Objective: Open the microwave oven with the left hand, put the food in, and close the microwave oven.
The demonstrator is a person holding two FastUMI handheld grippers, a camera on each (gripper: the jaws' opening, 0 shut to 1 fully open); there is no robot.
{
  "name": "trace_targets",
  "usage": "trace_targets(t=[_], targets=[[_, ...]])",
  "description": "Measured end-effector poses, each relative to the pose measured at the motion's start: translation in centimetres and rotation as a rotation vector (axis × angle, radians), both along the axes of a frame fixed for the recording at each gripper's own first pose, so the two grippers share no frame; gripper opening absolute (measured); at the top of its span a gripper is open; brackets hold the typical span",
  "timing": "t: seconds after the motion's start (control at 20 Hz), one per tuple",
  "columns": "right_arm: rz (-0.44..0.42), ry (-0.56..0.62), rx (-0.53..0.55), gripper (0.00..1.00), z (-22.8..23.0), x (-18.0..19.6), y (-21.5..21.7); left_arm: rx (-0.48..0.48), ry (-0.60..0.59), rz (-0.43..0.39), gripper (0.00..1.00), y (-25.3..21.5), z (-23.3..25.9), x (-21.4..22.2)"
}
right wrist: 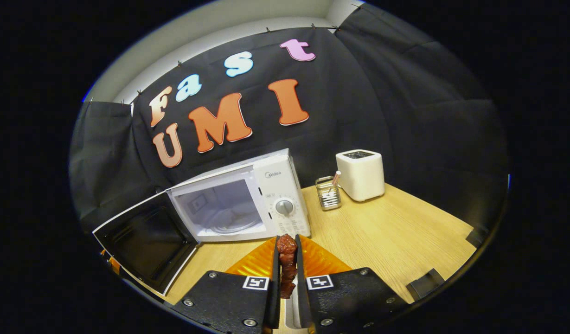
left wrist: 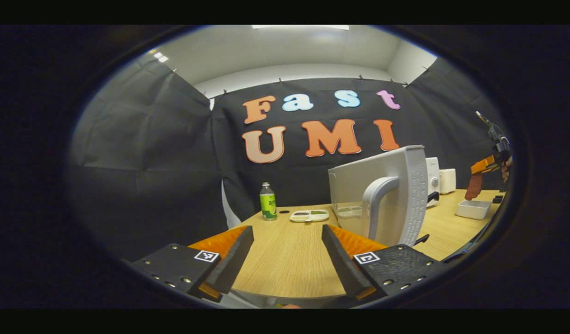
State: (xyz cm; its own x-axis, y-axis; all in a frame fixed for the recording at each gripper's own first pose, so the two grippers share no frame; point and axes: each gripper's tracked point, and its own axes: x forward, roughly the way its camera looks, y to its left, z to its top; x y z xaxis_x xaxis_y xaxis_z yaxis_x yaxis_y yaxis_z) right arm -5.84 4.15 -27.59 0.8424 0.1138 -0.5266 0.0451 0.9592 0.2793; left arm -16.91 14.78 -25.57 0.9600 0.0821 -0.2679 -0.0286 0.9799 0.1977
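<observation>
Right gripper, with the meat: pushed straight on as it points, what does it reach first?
Probably the microwave: the right gripper, shut on the meat, seems aimed near its control panel rather than the open cavity. Depth unclear.

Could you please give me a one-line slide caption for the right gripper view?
Right gripper clamps a reddish food piece before the microwave, its door swung open.

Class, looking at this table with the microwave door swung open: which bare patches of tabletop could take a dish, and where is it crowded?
Free: the wood in front of the toaster and straw holder, right of the microwave; and the stretch between the bottle and the left gripper. Crowded: around the open door, and near the tray.
</observation>
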Motion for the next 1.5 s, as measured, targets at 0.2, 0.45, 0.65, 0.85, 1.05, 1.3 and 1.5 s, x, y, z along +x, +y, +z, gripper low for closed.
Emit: trace_targets(t=[0.2, 0.45, 0.65, 0.85, 1.05, 1.3, 1.5], targets=[[0.030, -0.070, 0.015, 0.16, 1.6, 3.9, 4.0, 0.002, 0.013, 0.003, 0.89, 1.0, -0.8, 0.4], [0.030, -0.097, 0.084, 0.15, 1.5, 8.5, 10.8, -0.034, 0.015, 0.068, 0.91, 3.6, -1.9, 0.1], [0.010, -0.086, 0.136, 0.16, -0.1, 11.7, 14.6, -0.062, 0.014, 0.103, 0.89, 4.8, -2.5, -0.8], [-0.033, -0.048, 0.186, 0.16, -3.3, 14.2, 18.2, -0.065, 0.039, 0.170, 0.91, 7.5, -4.1, -1.5], [-0.080, -0.001, 0.246, 0.16, -6.5, 16.1, 20.2, -0.049, 0.050, 0.203, 0.89, 8.9, -4.6, -2.5], [-0.145, -0.017, 0.292, 0.15, -8.7, 18.7, 21.7, -0.032, 0.059, 0.237, 0.89, 10.3, -4.9, -2.8], [-0.209, -0.054, 0.318, 0.16, -10.1, 20.6, 21.0, -0.005, 0.053, 0.241, 0.90, 10.6, -4.5, -2.3]])
